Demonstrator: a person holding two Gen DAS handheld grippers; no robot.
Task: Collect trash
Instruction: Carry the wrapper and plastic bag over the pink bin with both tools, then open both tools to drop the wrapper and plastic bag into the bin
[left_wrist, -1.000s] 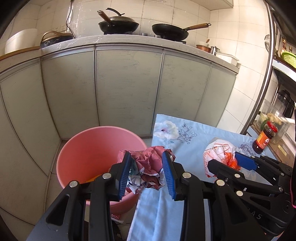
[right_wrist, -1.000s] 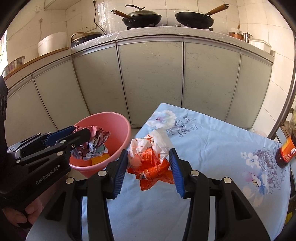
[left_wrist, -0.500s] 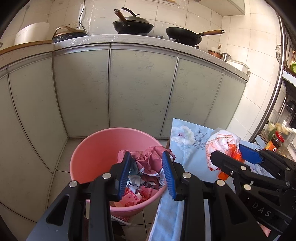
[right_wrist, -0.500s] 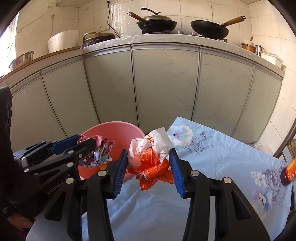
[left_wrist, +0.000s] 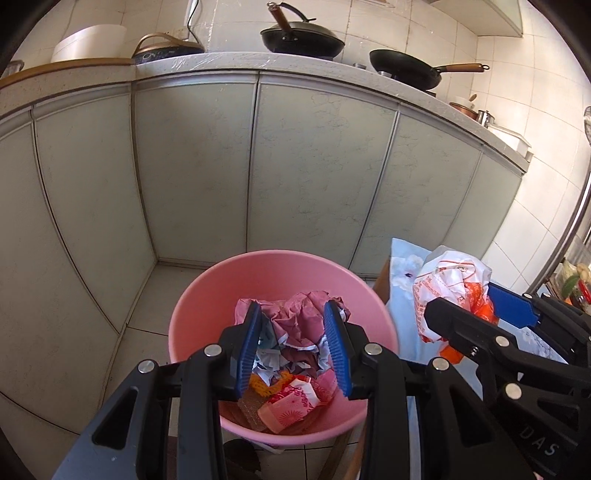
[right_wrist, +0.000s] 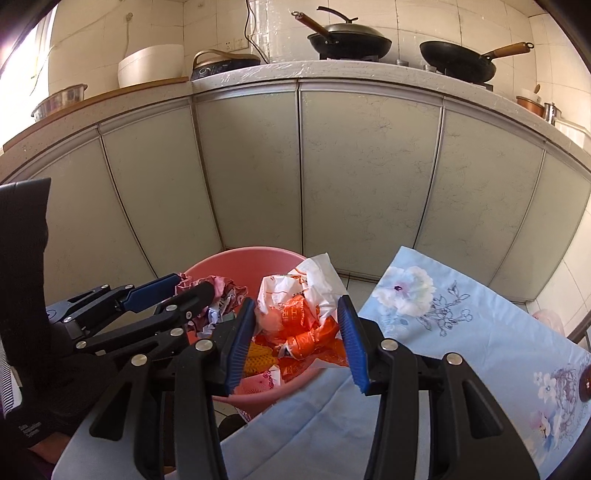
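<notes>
Both grippers carry trash to the pink bin, drop comes next.

Left gripper (left_wrist: 295, 347) has its fingers clamped on a crumpled dark-red paper wad (left_wrist: 303, 317), hanging right over the pink bin (left_wrist: 207, 295) on the floor by the cabinet doors (left_wrist: 317, 166); other wrappers already lie inside. Right gripper (right_wrist: 299, 339) fingers clamped on a white-and-orange plastic bag (right_wrist: 299, 310), held about over the bin's rim at the left edge of the blue-clothed worktop (right_wrist: 461, 332). Step, as I judge it: transport nearly done. Next: spread left fingers to release, bring the right a bit further over the bin, then release. Versus a second ago: both hands shifted from over the worktop toward the bin, grips unchanged.
</notes>
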